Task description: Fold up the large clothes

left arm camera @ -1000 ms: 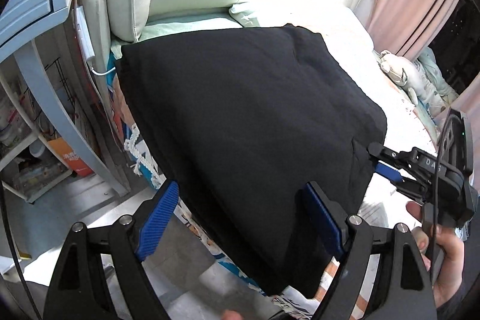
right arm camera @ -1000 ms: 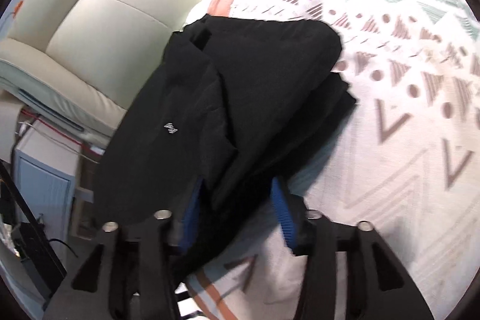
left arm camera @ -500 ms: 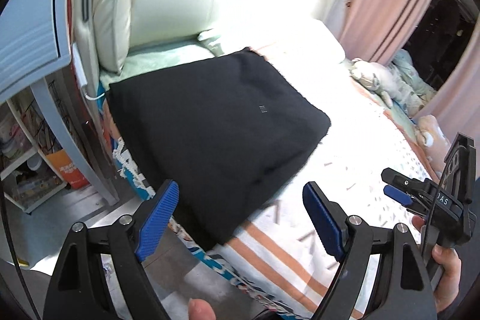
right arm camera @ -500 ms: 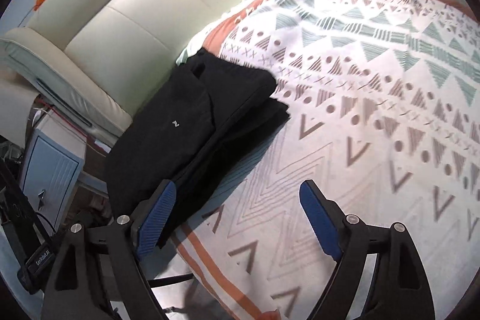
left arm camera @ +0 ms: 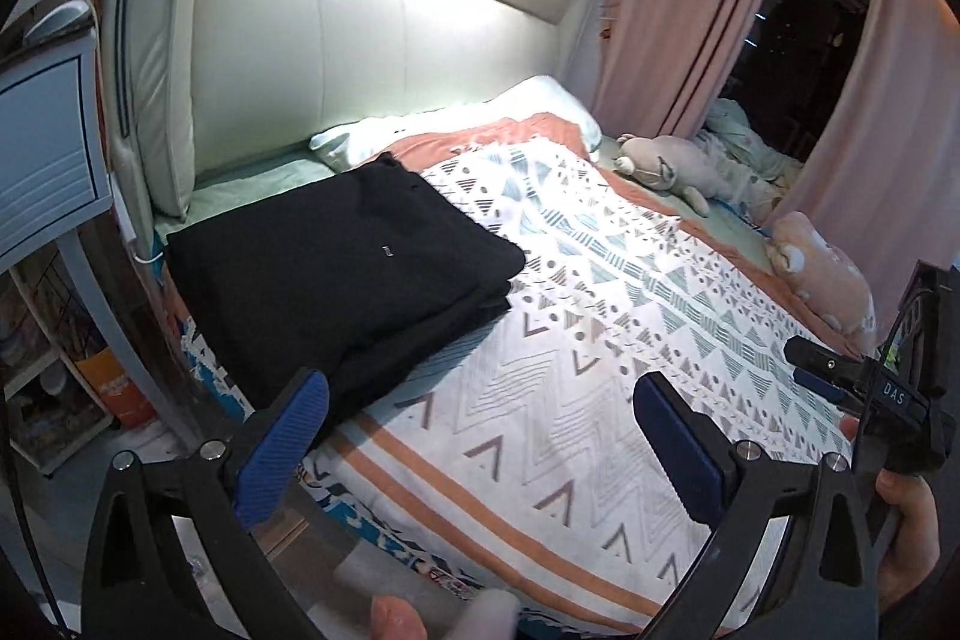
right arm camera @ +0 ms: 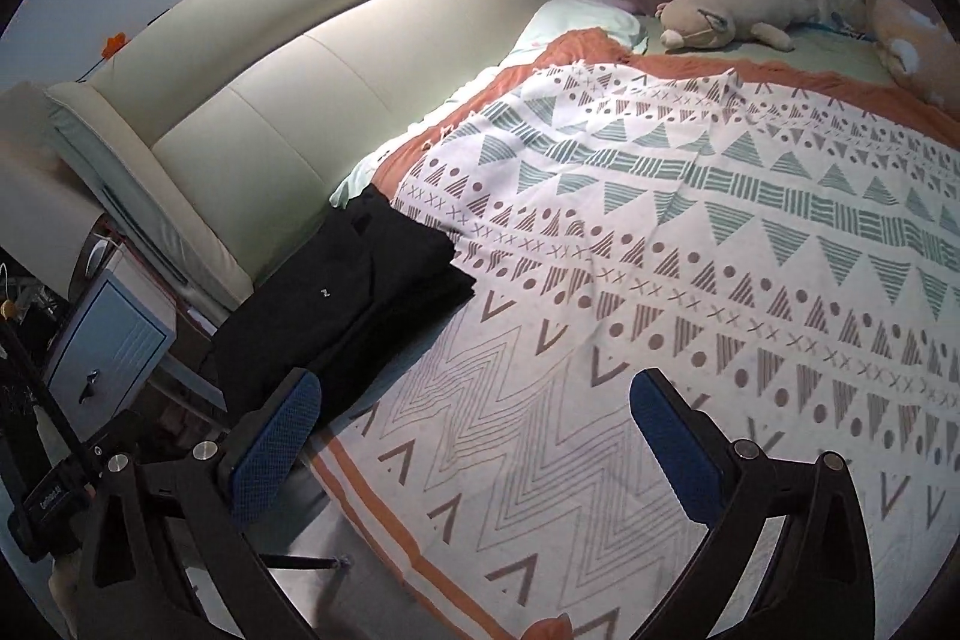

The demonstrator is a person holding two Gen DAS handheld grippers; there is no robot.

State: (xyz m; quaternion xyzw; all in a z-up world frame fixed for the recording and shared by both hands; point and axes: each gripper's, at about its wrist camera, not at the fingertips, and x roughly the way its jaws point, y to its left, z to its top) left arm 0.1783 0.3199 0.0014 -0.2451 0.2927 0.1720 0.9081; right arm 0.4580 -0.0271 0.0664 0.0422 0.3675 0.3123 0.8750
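Two grippers hang above the bed (left arm camera: 600, 370) with nothing between their fingers: the left gripper (left arm camera: 474, 439) and the right gripper (right arm camera: 474, 436) are both opening wide, released and apart from any cloth. The task's thing, a black garment (left arm camera: 336, 268), lies folded in a thick stack on the bed's near corner, beside the cream headboard (left arm camera: 360, 58) and partly on the patterned blanket (right arm camera: 690, 280). Its lower edge sits just at the mattress side, so I judge a careless brush from either gripper could drag it over that edge or spring the layers apart. No container shows plainly; the cabinet (right arm camera: 108, 340) at the bedside is closed, its contents hidden.
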